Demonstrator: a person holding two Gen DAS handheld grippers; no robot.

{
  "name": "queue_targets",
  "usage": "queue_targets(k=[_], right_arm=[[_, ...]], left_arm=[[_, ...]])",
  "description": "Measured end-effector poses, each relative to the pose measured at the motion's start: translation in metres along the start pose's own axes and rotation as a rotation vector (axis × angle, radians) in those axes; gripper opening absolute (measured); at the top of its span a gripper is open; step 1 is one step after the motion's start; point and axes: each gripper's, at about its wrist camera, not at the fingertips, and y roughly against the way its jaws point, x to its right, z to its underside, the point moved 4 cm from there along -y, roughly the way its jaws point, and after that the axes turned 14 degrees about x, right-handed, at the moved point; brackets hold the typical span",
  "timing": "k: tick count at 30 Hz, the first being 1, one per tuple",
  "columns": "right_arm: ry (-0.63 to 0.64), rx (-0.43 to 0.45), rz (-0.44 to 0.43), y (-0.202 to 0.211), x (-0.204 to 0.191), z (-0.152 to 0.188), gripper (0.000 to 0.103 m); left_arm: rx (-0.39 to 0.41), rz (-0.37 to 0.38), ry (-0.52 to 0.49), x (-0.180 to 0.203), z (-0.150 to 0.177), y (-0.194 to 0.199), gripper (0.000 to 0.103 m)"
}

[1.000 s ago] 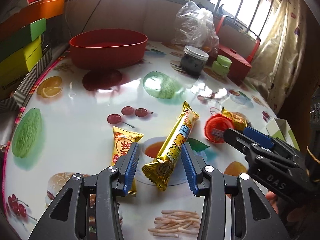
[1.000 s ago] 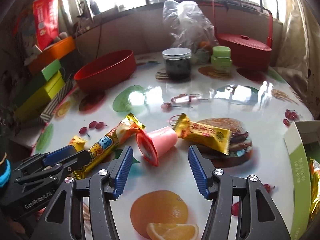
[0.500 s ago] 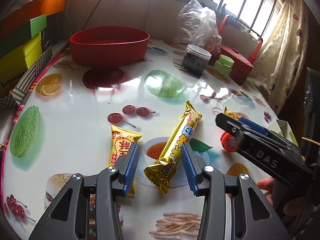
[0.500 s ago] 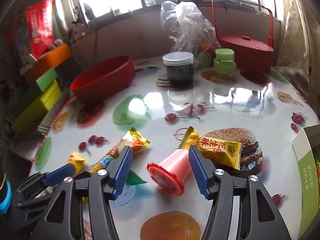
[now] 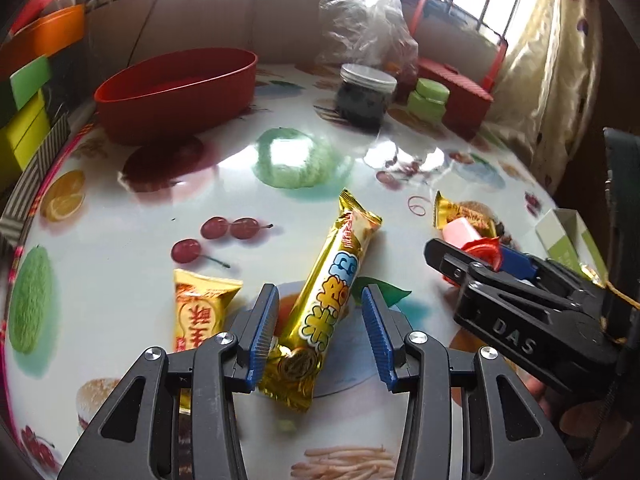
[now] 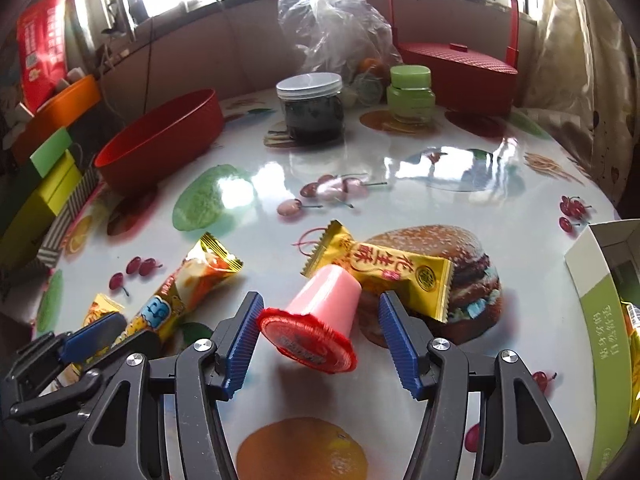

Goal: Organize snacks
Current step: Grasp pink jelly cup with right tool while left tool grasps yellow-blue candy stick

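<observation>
Right wrist: claw (image 6: pixel 320 344) astride jelly cup (image 6: pixel 316 320)

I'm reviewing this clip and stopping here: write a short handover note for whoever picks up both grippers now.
Left gripper: open, straddling the long gold snack bar, not gripping.
Right gripper: open, jaws just widening around the tipped pink jelly cup.
Also loose on the table: two small gold packets.
Red bowl: looks empty.
Done: nothing sorted yet.
Left: every snack.
</observation>
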Motion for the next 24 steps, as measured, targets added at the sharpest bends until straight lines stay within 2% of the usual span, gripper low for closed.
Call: queue_targets(k=[4,8,18,19,21,24], right_arm=[[-0.005,0.000,0.012,0.004,0.005,0.004,0.058],[0.005,0.007,0.035,0.009,0.010,0.006,0.048],[-0.014,0.009,0.032,0.020,0.022,0.010,0.045],[-0.015,0.009,0.030,0.021,0.022,0.011,0.045],[-0.014,0.011,0.030,0.024,0.024,0.012,0.045],[-0.022,0.011,0.033,0.028,0.029,0.014,0.045]], left_arm=[[-0.011,0.013,-0.015,0.007,0.000,-0.007,0.045],[-0.013,0.005,-0.036,0.013,-0.001,-0.012,0.045],[-0.003,-0.014,-0.036,0.016,-0.001,-0.014,0.044],[-0.001,-0.011,-0.035,0.016,0.000,-0.014,0.043],[0.000,-0.006,-0.030,0.018,0.000,-0.013,0.027],[-0.001,-0.006,-0.022,0.020,0.001,-0.013,0.024]])
